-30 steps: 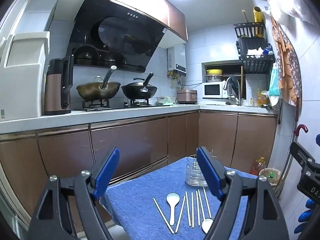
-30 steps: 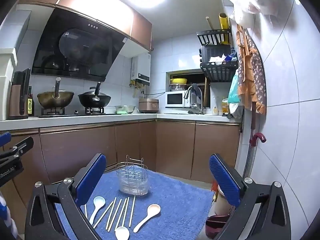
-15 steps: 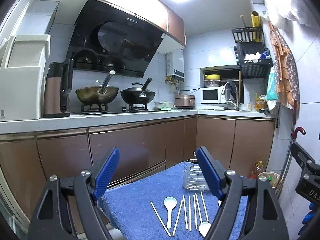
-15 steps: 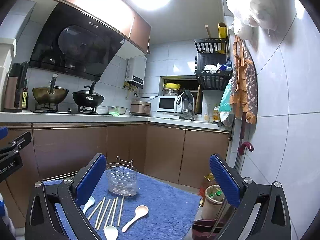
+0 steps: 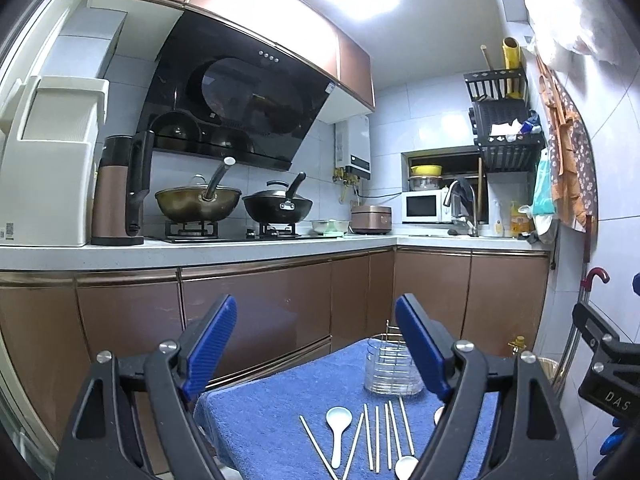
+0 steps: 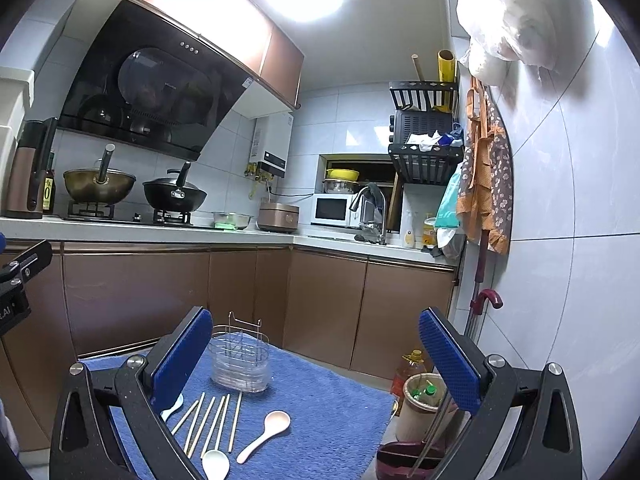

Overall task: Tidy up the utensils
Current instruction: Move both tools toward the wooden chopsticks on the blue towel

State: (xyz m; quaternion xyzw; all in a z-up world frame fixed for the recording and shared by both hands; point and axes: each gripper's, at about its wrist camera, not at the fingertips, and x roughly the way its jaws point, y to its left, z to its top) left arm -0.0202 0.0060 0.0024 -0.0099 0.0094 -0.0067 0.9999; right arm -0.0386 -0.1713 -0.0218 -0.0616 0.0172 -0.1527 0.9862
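Spoons (image 6: 265, 434) three in right view, bin (image 6: 421, 403) right view only

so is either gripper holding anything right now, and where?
Nothing held. Left gripper and right gripper are both open, above the chopsticks and spoons.

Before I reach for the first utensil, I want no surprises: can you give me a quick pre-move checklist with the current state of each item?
1. Left gripper open, holding nothing: ok.
2. Right gripper open, holding nothing: ok.
3. Utensil holder upright on the blue towel: ok.
4. Holder's compartments free to receive utensils: cannot tell.
5. Chopsticks lying flat, side by side, none crossed: ok.
6. White spoon lying apart from the chopsticks, reachable: ok.
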